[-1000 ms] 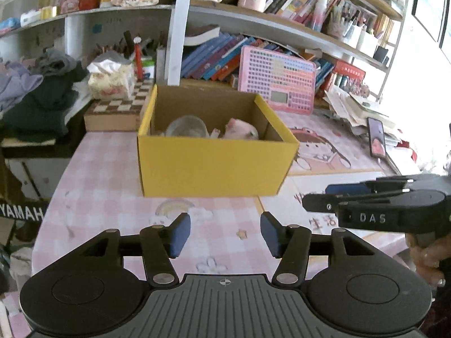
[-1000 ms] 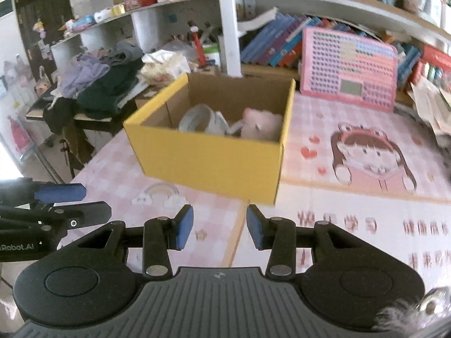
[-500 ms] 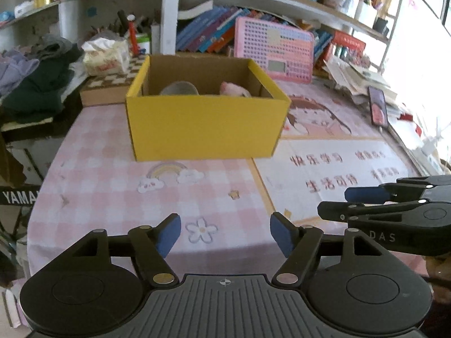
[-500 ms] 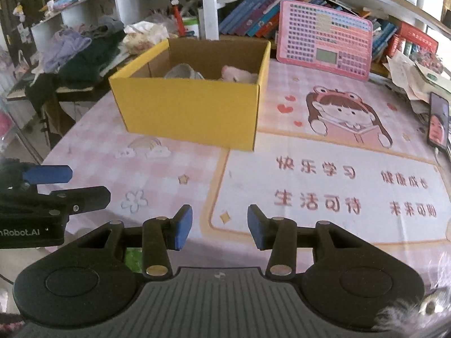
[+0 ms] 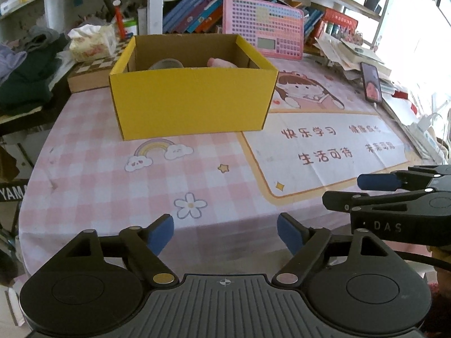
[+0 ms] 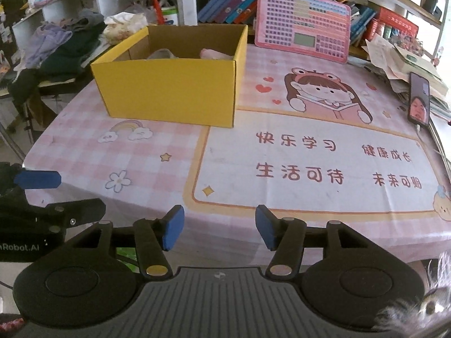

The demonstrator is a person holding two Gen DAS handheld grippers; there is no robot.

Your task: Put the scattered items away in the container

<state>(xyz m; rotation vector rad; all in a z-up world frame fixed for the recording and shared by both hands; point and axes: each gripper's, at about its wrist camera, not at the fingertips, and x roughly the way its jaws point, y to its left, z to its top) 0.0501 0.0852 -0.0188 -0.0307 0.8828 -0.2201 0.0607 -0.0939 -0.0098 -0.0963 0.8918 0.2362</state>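
Note:
A yellow cardboard box [image 5: 191, 101] stands on the pink checked tablecloth, also in the right wrist view [image 6: 172, 93]. Inside it a grey roll-like item [image 5: 165, 64] and a pink soft item [image 5: 221, 62] show just above the rim; most of each is hidden. My left gripper [image 5: 225, 232] is open and empty, held back at the table's near edge. My right gripper [image 6: 220, 231] is open and empty, also at the near edge. The right gripper appears side-on in the left wrist view [image 5: 394, 194], and the left gripper at the left of the right wrist view [image 6: 39, 197].
A pink calculator board [image 6: 303, 25] leans against bookshelves behind the box. A phone [image 6: 419, 100] lies at the right beside stacked papers [image 6: 406, 59]. A checkered box with a tissue pack [image 5: 90, 45] and a pile of clothes [image 5: 25, 67] sit at the left.
Both grippers have pulled back from the box toward the table's near edge, so the box looks farther away. Both stay open; the jaws stand slightly wider.

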